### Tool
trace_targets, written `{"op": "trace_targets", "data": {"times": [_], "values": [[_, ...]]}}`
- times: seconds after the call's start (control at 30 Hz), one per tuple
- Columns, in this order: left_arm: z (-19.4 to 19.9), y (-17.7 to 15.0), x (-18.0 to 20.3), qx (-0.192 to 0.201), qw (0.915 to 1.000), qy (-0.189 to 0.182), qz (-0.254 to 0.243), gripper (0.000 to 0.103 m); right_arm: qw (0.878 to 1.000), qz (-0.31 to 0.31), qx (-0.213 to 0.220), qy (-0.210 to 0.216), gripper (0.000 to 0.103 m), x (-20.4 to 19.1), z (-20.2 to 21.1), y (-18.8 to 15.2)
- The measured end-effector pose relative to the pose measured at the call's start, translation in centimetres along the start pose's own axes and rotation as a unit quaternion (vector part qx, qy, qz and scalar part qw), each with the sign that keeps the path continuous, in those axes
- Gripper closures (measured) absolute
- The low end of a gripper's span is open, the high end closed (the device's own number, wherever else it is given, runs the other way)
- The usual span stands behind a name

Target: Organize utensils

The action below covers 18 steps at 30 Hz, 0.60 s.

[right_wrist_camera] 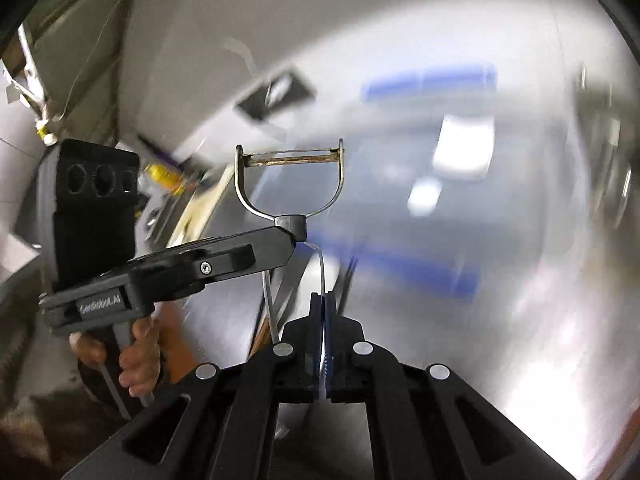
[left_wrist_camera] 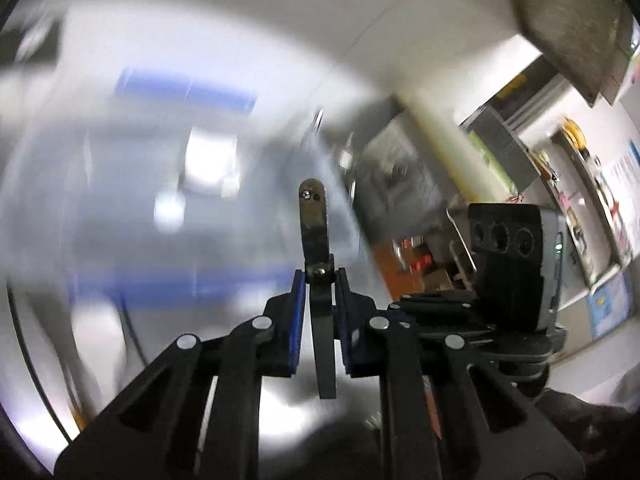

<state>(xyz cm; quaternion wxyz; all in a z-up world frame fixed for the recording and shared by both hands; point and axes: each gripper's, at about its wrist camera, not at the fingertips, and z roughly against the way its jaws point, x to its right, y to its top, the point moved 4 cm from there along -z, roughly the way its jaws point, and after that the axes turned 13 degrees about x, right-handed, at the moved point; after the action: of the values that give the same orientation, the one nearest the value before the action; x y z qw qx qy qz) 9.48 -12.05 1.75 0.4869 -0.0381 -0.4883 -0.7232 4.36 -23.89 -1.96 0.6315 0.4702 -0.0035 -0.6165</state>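
Left gripper [left_wrist_camera: 320,276]: jaws narrow, blue-lined pads pressed on the collar of a peeler [left_wrist_camera: 316,240]; the head stands past the fingertips, seen edge-on in the left wrist view, and the dark handle runs back between the fingers toward the camera.
Peeler in the right wrist view [right_wrist_camera: 290,184]: a Y-shaped metal yoke with a rust-flecked crossbar blade, projecting beyond the tip of the left gripper [right_wrist_camera: 294,232], which enters from the left.
Right gripper [right_wrist_camera: 324,300]: jaws drawn fully together, a thin white strip [right_wrist_camera: 322,264] pinched between the pads; the strip arcs forward and up to the base of the peeler.
Relation: the peeler lies ahead of and above the right gripper's fingertips, slightly to their left.
Person's hand [right_wrist_camera: 136,344]: wrapped round the left gripper's grip, lower left.
Right gripper in the left wrist view [left_wrist_camera: 508,264]: just beside the left gripper, to its right.
Bench [right_wrist_camera: 520,340]: shiny metal, blurred, below both grippers.
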Motion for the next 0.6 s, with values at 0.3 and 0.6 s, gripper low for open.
{"op": "trace_targets", "data": {"times": [0.3, 0.6], "values": [[-15.6, 7.2, -8.6, -0.107, 0.9940, -0.009, 0.020, 0.089, 0.983, -0.042, -0.059, -0.171, 0.099, 7.1, -11.1, 9.5], [-23.5, 3.7, -16.2, -0.219, 0.9733, 0.037, 0.058, 0.089, 0.953, -0.060, -0.183, -0.234, 0.100, 12.5, -20.7, 7.3]]}}
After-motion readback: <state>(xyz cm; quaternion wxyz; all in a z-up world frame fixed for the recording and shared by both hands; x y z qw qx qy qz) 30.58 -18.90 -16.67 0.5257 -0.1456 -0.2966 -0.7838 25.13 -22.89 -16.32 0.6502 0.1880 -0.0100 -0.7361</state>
